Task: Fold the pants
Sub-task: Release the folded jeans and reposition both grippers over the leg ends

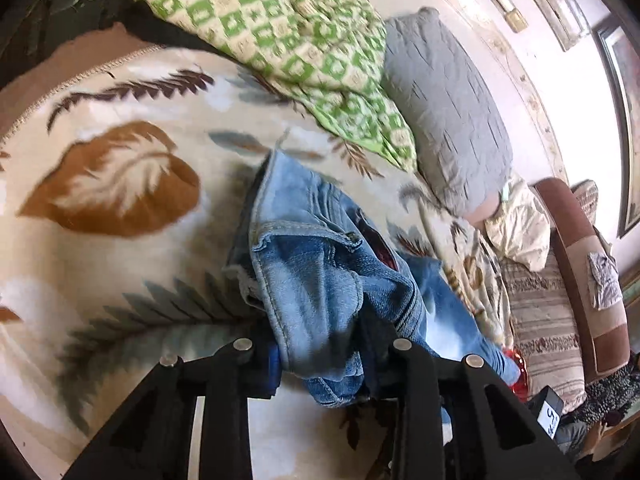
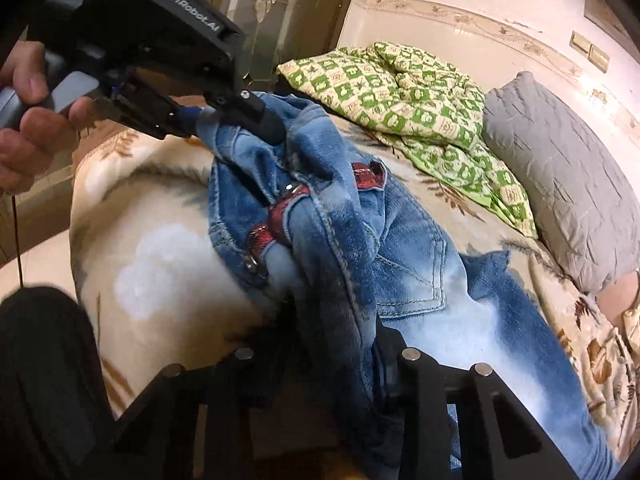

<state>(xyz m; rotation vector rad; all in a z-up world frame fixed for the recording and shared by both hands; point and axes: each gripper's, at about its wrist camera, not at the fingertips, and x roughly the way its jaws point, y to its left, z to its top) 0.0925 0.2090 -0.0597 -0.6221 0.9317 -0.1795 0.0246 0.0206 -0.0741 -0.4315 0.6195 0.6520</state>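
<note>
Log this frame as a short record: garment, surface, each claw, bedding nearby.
garment: blue jeans, bunched, red-trimmed waistband up
surface: leaf-print blanket on a bed
left claw: closed on denim at the waist end
right claw: closed on a denim fold
nearby: green checked quilt, grey pillow
fold status: not yet folded

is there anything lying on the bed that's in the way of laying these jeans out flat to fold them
Nothing visible blocks it. Both the left gripper and right gripper already pinch the jeans; the green quilt and grey pillow lie apart, farther back.
</note>
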